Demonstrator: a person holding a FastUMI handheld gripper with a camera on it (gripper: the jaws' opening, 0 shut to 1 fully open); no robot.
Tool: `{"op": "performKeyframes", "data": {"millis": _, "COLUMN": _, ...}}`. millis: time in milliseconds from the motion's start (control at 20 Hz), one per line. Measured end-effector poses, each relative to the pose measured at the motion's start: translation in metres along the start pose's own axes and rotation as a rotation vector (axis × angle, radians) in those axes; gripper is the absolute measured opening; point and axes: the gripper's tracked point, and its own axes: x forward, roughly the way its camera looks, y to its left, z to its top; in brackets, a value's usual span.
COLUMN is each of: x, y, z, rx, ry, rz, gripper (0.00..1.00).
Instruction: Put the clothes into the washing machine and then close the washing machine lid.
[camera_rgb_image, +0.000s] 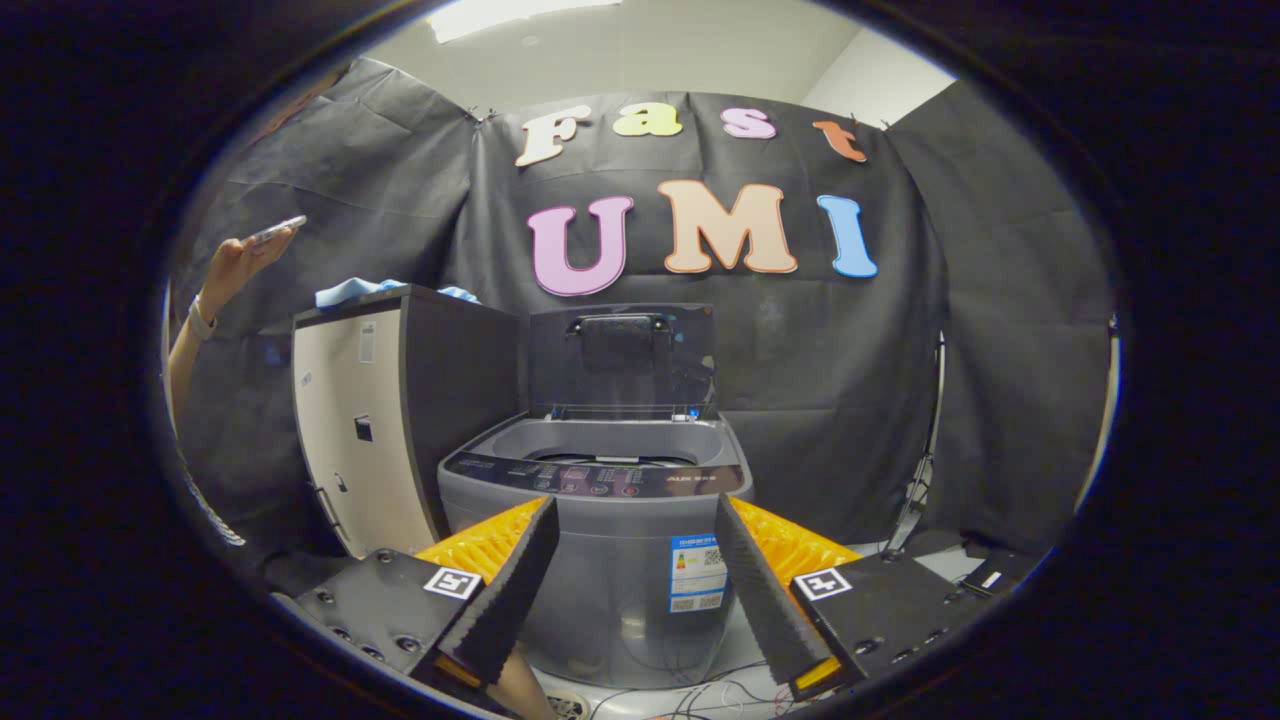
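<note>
Fingers (540, 580) spread, empty — washing machine (600, 540) just ahead, lid (622, 360) up

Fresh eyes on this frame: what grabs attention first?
The washing machine straight ahead beyond the gripper, its lid standing open. The gripper's fingers are spread apart, holding nothing. Beside the machine, blue clothes lie on a cabinet, with a person's hand raised behind it.

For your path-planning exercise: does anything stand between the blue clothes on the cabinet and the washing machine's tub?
Nothing visible does. The lid stands raised, the tub open; the clothes lie on the cabinet beside it. The gripper fingers are open, empty.
</note>
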Motion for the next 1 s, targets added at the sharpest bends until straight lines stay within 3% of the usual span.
{"op": "performKeyframes", "data": {"millis": 350, "x": 0.053, "y": 0.039, "z": 0.111, "rx": -0.013, "ry": -0.102, "rz": 0.019, "gripper": 0.96}}
{"op": "performKeyframes", "data": {"millis": 750, "x": 0.138, "y": 0.181, "z": 0.273, "rx": 0.014, "ry": -0.188, "rz": 0.239, "gripper": 0.96}}
{"op": "performKeyframes", "data": {"millis": 1000, "x": 0.205, "y": 0.275, "z": 0.322, "rx": 0.025, "ry": -0.164, "rz": 0.301, "gripper": 0.96}}
